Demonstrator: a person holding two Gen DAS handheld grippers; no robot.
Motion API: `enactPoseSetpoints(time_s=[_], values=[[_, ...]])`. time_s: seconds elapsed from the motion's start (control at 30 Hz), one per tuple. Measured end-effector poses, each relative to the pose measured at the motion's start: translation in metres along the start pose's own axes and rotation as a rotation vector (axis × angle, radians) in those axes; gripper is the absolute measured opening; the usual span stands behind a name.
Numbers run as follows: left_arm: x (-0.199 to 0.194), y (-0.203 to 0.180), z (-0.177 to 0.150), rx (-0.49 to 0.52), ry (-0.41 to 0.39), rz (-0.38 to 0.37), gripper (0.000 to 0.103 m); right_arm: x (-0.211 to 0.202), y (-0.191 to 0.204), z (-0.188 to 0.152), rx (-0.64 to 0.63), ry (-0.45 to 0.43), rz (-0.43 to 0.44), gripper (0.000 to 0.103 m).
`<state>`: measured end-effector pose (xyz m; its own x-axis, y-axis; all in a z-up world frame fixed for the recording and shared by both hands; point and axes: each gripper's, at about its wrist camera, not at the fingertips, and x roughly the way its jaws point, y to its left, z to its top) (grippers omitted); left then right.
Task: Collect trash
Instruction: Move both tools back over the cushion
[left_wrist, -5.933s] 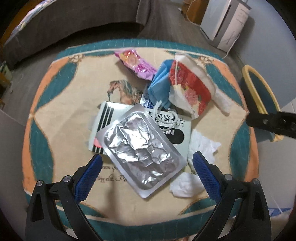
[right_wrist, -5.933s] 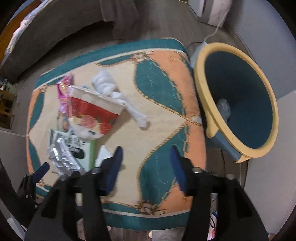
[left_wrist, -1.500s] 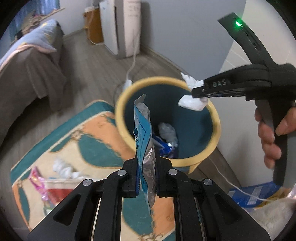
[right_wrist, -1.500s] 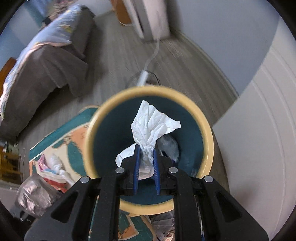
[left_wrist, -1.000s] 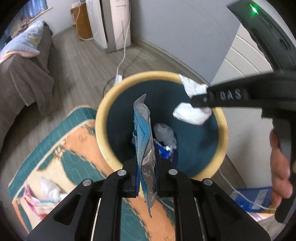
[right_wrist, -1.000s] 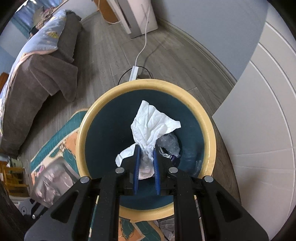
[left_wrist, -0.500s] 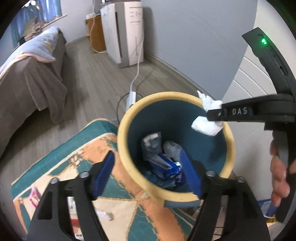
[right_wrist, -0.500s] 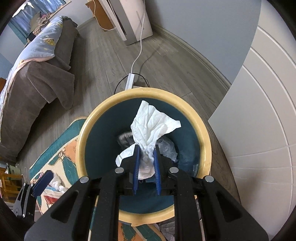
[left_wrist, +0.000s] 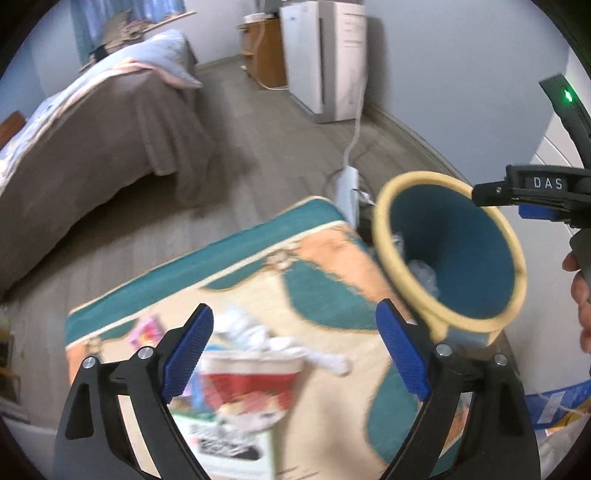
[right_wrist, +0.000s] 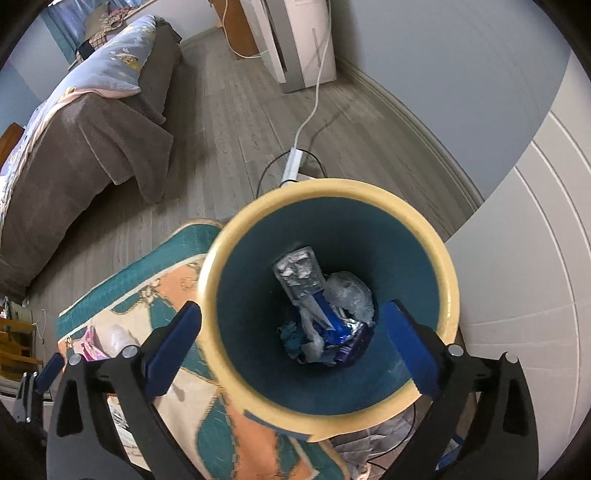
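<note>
A teal bin with a yellow rim stands beside the patterned table. In it lie a foil blister pack, blue wrappers and tissue. My right gripper is open and empty right above the bin. My left gripper is open and empty above the table, left of the bin. On the table lie a white tissue, a red flowered packet, a pink wrapper and a printed box. The right gripper shows in the left wrist view.
A bed with a brown cover stands at the back left. A white appliance and its cord and power strip are on the wooden floor behind the bin. A white panelled wall is to the right.
My right gripper opened and the white tissue dropped into the bin. My left gripper, open since half a second ago, swung left from the bin towards the table.
</note>
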<state>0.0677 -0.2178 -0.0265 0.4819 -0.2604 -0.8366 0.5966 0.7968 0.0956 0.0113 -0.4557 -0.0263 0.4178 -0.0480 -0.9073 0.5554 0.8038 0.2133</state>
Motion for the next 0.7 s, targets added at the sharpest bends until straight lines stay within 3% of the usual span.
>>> enactPoseSetpoints(time_s=[0.17, 0.4, 0.7], values=[[-0.036, 0.031, -0.013, -0.025, -0.048, 0.032, 0.093, -0.01, 0.032, -0.006, -0.061, -0.026, -0.021, 0.097], [-0.053, 0.052, -0.061, -0.027, -0.026, 0.083, 0.093, -0.004, 0.068, -0.021, -0.164, 0.019, 0.003, 0.097], [-0.069, 0.112, -0.078, -0.153, -0.024, 0.113, 0.093, 0.01, 0.124, -0.059, -0.295, 0.085, 0.053, 0.097]])
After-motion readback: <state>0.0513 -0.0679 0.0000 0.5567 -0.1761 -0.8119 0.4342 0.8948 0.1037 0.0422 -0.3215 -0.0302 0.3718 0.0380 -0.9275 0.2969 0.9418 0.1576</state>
